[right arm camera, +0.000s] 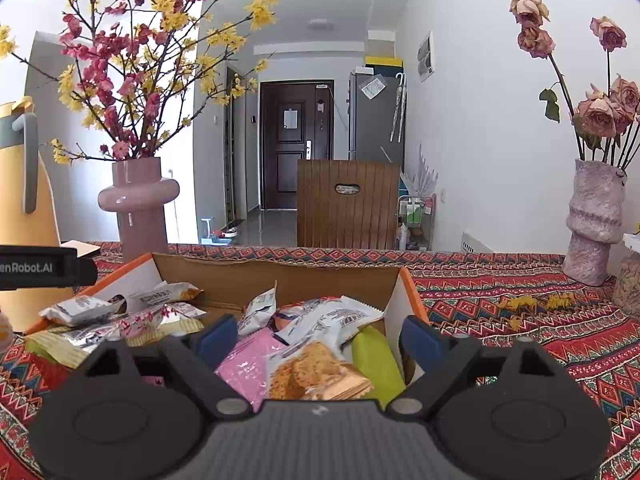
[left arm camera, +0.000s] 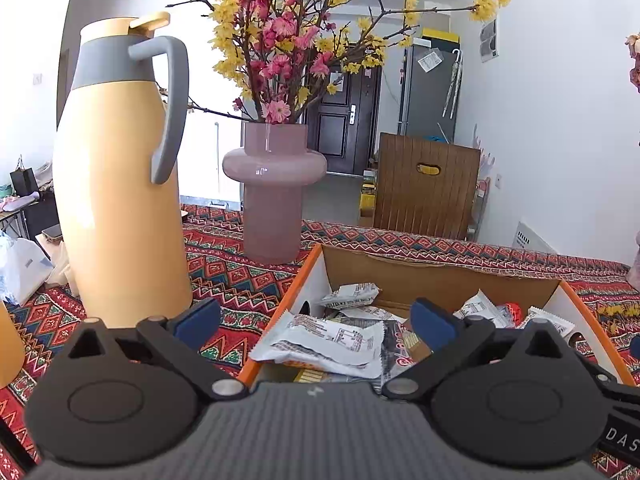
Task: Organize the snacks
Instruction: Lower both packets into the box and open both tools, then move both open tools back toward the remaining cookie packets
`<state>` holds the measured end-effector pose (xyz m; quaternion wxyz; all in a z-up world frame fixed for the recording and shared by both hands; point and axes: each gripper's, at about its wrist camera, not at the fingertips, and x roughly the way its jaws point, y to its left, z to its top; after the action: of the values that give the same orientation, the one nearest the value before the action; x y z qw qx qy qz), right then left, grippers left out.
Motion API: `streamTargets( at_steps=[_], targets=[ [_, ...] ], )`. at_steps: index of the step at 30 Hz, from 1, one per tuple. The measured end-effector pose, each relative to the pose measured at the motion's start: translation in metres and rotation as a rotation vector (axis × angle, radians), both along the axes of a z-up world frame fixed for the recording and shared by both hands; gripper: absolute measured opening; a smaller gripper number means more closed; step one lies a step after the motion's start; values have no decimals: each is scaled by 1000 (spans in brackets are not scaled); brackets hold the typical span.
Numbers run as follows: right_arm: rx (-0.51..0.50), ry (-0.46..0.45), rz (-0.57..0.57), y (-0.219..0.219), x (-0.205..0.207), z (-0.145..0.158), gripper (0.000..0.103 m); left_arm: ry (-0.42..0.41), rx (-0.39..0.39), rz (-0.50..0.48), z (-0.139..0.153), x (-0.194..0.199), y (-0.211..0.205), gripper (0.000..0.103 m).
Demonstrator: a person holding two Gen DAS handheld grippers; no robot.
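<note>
Patterned red cloth is covering our bench (right arm camera: 520, 280), and at lower centre of both views we are hovering the left tongs (left arm camera: 316, 320) and right tongs (right arm camera: 320, 338), both spread wide and empty, over the cardboard box (right arm camera: 276, 276) where the snacks (right arm camera: 316, 372) are lying heaped, for sorting.

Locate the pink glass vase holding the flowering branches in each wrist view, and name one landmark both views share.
Left wrist view: the pink vase stands at centre, just right of the yellow thermos jug, behind the snack box's far left corner.
Right wrist view: the pink vase stands left of centre, beyond the box's far left corner.
Shared landmark: the dark entrance door down the hallway.
</note>
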<state>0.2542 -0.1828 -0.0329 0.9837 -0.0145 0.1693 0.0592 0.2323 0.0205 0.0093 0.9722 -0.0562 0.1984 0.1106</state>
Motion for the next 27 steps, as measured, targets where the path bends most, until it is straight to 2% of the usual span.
streamTargets(
  at_steps=[4,11,20,27],
  targets=[
    [9,-6,0,-2,-3,2,101,3,-6,1,0,0,0,103],
    [28,-16,0,-6,-8,6,101,-13,-25,2,11,-9,-1,103],
    [45,-72,17,-16,-38,35,102,-24,-20,-28,39,-37,-7,103],
    [29,-61,39,-28,-65,39,102,4,-27,-74,41,-63,-1,103]
  ],
)
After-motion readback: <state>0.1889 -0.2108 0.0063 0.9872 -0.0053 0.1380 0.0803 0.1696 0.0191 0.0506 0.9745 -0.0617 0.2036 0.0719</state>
